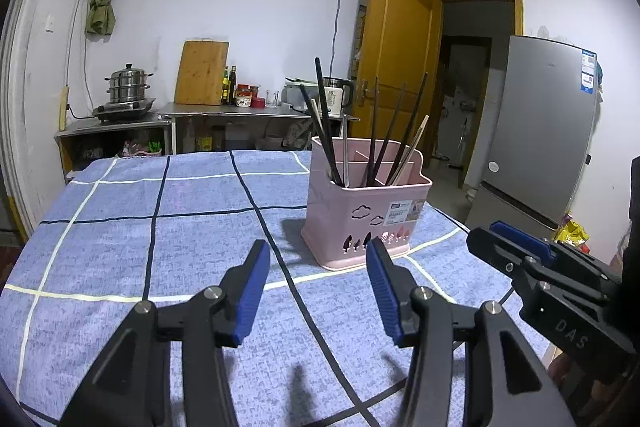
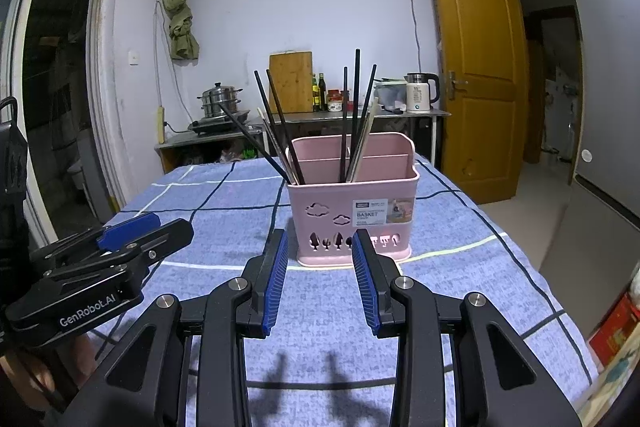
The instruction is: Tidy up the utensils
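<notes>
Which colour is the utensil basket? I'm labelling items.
Pale pink plastic utensil basket, clearest in the right wrist view.

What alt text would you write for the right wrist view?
A pink basket holding dark and pale chopsticks stands on a blue checked tablecloth. The right tool, open and empty, points at it; the left tool is alongside.

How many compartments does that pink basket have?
3 show: pink basket has a front-left section and a front-right section, both holding chopsticks, plus an empty-looking back one. More may be hidden.
</notes>
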The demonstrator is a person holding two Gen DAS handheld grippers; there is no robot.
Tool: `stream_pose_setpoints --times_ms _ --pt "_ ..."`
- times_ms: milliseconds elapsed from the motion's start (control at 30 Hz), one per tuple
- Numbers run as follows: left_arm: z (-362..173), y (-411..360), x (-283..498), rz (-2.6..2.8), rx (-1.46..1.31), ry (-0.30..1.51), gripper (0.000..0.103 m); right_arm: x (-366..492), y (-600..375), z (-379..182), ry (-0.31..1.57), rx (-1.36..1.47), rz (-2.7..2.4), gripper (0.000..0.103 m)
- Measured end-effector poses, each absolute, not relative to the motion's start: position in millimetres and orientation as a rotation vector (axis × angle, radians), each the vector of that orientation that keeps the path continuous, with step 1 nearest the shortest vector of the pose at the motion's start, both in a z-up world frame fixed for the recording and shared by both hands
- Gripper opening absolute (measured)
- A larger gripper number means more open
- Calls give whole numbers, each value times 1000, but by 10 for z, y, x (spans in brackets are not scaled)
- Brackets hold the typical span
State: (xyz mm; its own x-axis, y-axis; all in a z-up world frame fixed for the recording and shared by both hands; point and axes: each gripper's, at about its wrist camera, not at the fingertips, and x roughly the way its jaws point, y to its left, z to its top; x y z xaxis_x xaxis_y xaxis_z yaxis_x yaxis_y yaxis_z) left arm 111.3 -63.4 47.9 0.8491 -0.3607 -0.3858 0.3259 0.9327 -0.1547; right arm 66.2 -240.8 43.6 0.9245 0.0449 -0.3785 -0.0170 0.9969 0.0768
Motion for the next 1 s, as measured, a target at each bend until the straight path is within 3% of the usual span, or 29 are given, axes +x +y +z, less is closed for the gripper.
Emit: stream_pose_setpoints --times_ms 1000 --pt "476 -660 1072 -388 -97 454 52 630 -2414 441 398 66 26 34"
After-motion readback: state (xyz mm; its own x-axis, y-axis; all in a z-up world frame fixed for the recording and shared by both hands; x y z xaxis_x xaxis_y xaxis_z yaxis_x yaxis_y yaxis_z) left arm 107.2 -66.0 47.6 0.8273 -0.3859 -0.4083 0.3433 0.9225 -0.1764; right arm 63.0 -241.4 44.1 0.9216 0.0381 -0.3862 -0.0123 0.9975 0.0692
